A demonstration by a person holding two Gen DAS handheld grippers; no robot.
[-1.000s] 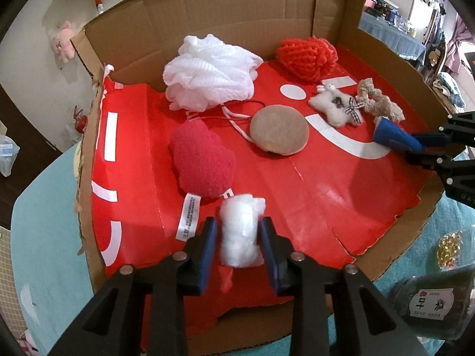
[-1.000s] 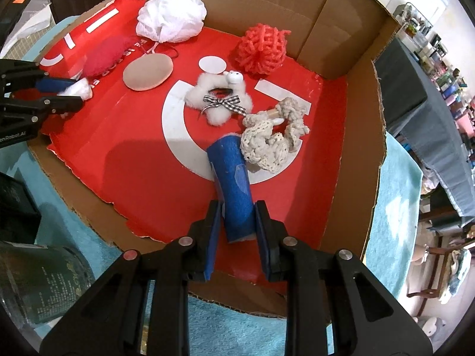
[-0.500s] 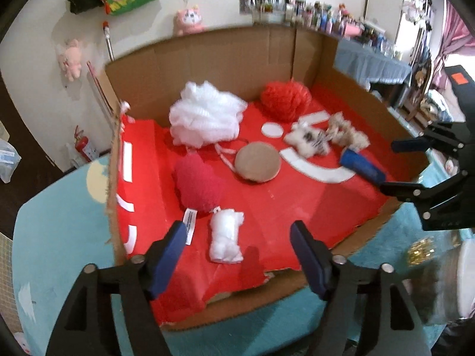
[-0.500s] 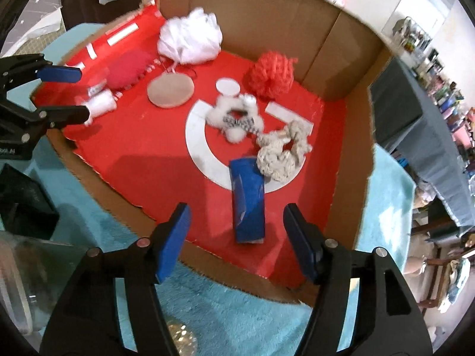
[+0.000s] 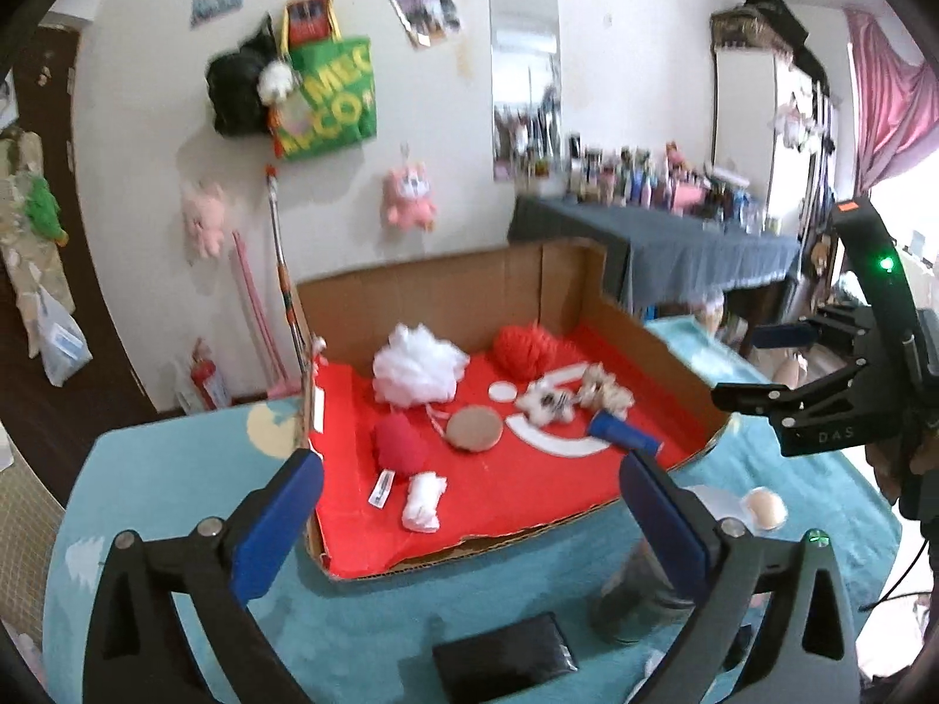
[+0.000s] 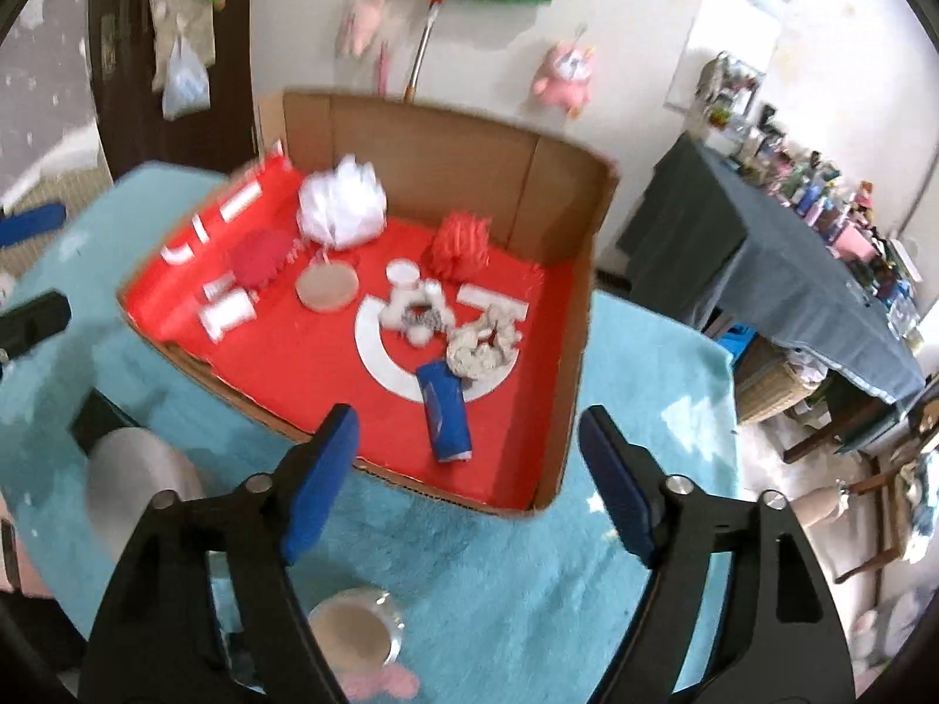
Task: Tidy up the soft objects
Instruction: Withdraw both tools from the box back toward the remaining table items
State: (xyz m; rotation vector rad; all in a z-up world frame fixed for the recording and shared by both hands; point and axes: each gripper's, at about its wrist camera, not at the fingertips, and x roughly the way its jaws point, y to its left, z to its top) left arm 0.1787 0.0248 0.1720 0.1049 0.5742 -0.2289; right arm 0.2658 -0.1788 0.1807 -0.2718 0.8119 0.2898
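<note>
left gripper point(image 5: 469, 504) wide open, holding nothing | right gripper point(image 6: 469, 469) same | soft stuff all sits in the box point(image 6: 563, 410) ahead of both jaws, cotton wad point(image 5: 424, 501) and blue roll point(image 6: 444, 419) nearest | looks pretty much done imo

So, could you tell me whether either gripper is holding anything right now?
Nothing is held: left gripper and right gripper both have open, empty jaws.

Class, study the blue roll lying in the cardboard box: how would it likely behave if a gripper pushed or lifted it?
The blue roll lies on its side and looks cylindrical, so a sideways push would probably roll it across the box's flat red floor. It appears to be rolled soft material, so likely light and squashable. Gripped mid-length, it should probably hold.
</note>
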